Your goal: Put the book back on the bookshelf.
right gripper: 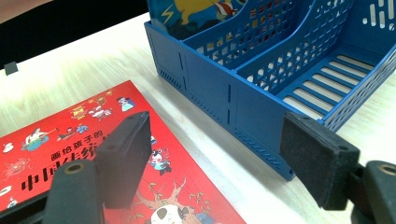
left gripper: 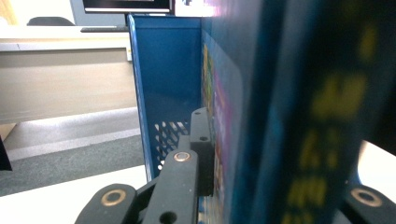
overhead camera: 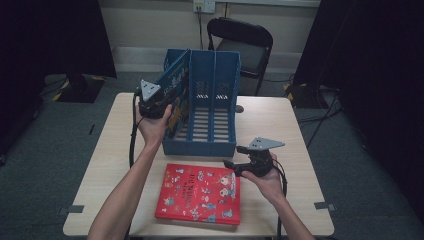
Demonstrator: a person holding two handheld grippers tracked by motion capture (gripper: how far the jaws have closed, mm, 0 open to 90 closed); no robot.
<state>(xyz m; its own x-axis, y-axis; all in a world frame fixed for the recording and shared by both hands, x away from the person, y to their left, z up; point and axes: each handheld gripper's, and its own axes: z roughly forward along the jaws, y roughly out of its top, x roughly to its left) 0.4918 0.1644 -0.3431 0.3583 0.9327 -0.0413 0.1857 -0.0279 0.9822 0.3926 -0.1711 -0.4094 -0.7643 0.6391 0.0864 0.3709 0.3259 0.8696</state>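
Blue book (overhead camera: pixel 176 95) pinched by L gripper (overhead camera: pixel 152 105), held upright in leftmost slot of blue file rack (overhead camera: pixel 212 145). R gripper (overhead camera: pixel 235 162) spread, empty, hovering near rack front, beside red book (overhead camera: pixel 200 194).

A pale wooden tabletop (overhead camera: pixel 295 125) stands on grey carpet (overhead camera: pixel 45 165) in a dimly lit room. Behind it, a black folding chair (overhead camera: pixel 245 45) faces a cream wall, where a socket (overhead camera: pixel 204 5) sits near the top edge. Dark curtains (overhead camera: pixel 370 65) flank both sides. Cables (overhead camera: pixel 320 120) trail over the floor at right, and small grey tape marks (overhead camera: pixel 324 205) sit near the tabletop's front corners.
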